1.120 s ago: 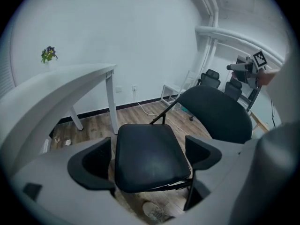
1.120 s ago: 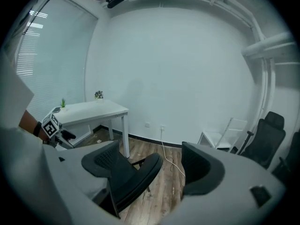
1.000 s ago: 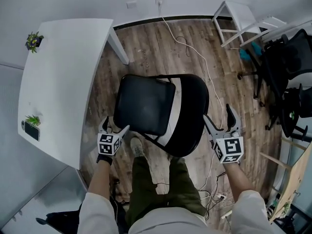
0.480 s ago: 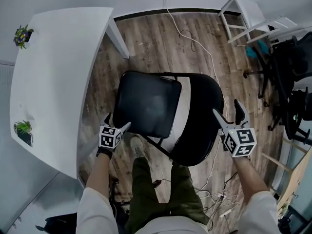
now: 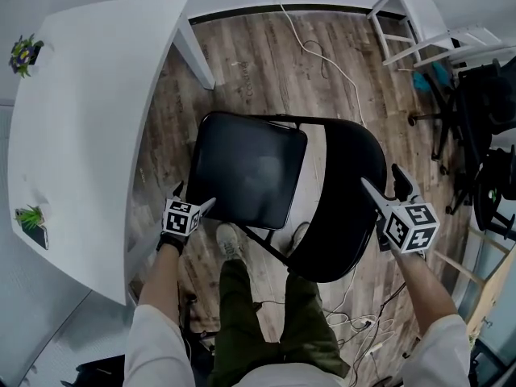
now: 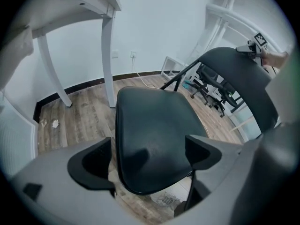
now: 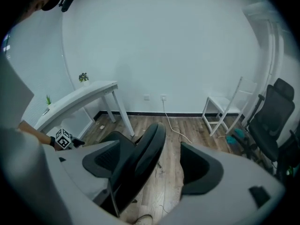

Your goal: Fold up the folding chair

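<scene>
Beside the white table, the folding chair is standing open. The left gripper is gaping around the seat's front edge and the right gripper is straddling the backrest, spread and seemingly unclamped. With jaws this loose, either rim could be slipping free during folding.

The folding chair stands right before you, its seat to the left and its backrest to the right. Your left gripper sits at the seat's near left corner, your right gripper at the backrest's right edge. The table is on your left; office chairs stand at far right.
</scene>
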The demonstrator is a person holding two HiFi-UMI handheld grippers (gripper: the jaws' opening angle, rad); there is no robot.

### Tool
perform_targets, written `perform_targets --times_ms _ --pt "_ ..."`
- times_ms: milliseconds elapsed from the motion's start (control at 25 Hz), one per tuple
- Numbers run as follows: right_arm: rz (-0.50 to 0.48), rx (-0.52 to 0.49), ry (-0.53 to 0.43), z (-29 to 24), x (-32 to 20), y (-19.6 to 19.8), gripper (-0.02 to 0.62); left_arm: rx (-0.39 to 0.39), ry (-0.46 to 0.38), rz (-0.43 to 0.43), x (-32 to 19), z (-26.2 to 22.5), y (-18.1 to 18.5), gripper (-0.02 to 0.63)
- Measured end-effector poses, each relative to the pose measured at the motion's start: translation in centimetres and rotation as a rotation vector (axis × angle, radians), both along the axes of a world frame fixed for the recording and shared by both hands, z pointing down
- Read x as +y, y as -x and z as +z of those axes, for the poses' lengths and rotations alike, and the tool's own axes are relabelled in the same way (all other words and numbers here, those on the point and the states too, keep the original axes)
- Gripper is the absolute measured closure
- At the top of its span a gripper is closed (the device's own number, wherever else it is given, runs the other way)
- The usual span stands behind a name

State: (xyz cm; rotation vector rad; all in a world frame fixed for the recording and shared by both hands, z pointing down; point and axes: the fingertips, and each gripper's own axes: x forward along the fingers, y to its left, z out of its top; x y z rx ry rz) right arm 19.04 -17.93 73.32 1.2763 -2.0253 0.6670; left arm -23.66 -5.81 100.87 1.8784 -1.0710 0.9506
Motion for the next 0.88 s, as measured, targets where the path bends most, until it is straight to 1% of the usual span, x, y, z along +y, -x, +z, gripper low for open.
perform_targets --times_ms 200,400,720,880 --pt "-0.007 -0.023 0.077 1.7 -0.5 0.6 0.176 0.039 0.067 -0.016 0.3 2.4 1.1 0.112" --pt "-0.003 -0.06 0.146 2.2 -0.4 0.5 0.178 0.045 0.128 -0.029 0.9 4.4 1.5 0.112" --pt "-0.018 -0.094 0.233 3.0 0.1 1.2 0.254 0.102 0.197 -0.086 1.0 7.4 2.2 0.112" --pt "-0.032 -0.089 0.254 3.2 0.0 1.4 0.279 0.136 0.22 -0.104 0.7 8.7 2.2 0.112"
